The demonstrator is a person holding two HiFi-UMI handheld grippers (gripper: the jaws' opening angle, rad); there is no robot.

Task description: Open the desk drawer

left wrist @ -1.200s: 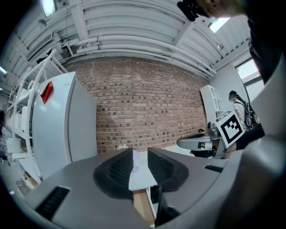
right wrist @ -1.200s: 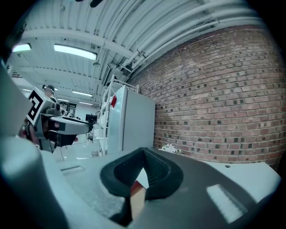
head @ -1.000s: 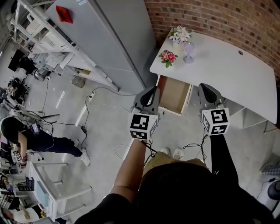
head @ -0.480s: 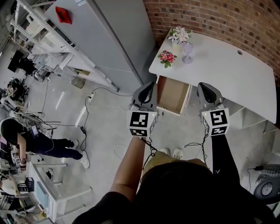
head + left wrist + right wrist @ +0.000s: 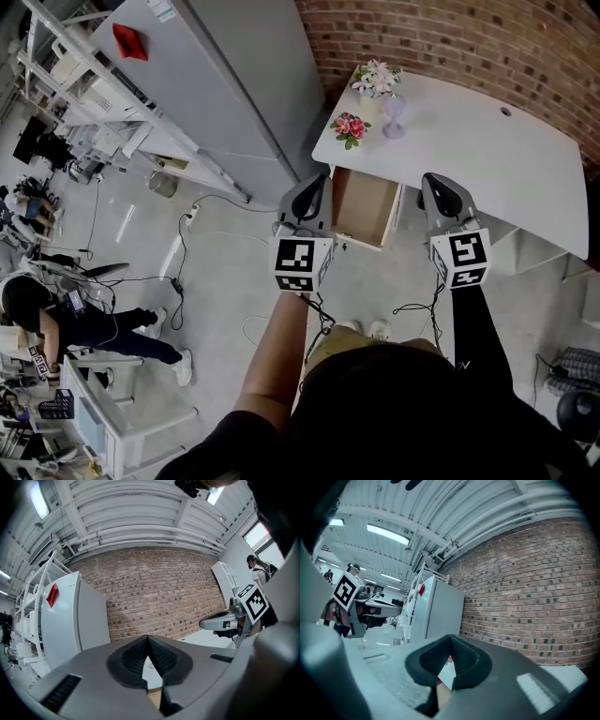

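The shallow drawer [image 5: 364,204] with a pale wood inside stands pulled out from under the left end of the white curved worktop [image 5: 487,159], which sits against a red brick wall [image 5: 469,37]. It is as far out as it was a second ago.

The left gripper [image 5: 316,183] hangs just beside the drawer's left side; whether it touches cannot be told. The right gripper [image 5: 433,181] is off the drawer's right side, over the worktop's front edge. Both hold much the same places as before. The worktop and drawer have slid a little left in the head view, so the shift looks like the camera's own.

In the left gripper view the dark ribbed fingers [image 5: 136,658] meet at their tips with nothing between them. A strip of white worktop and wood shows through the slot below the tips. In the right gripper view the fingers [image 5: 466,660] are likewise closed tip to tip and empty.

On the worktop's left end stand a small pot of pink flowers [image 5: 349,126], a pot of pale flowers [image 5: 375,77] and a lilac stemmed glass [image 5: 394,112], placed as before. A tall grey cabinet [image 5: 216,84] stands to the left. A person in dark clothes [image 5: 66,314] on the floor at far left has shifted slightly lower in the head view.
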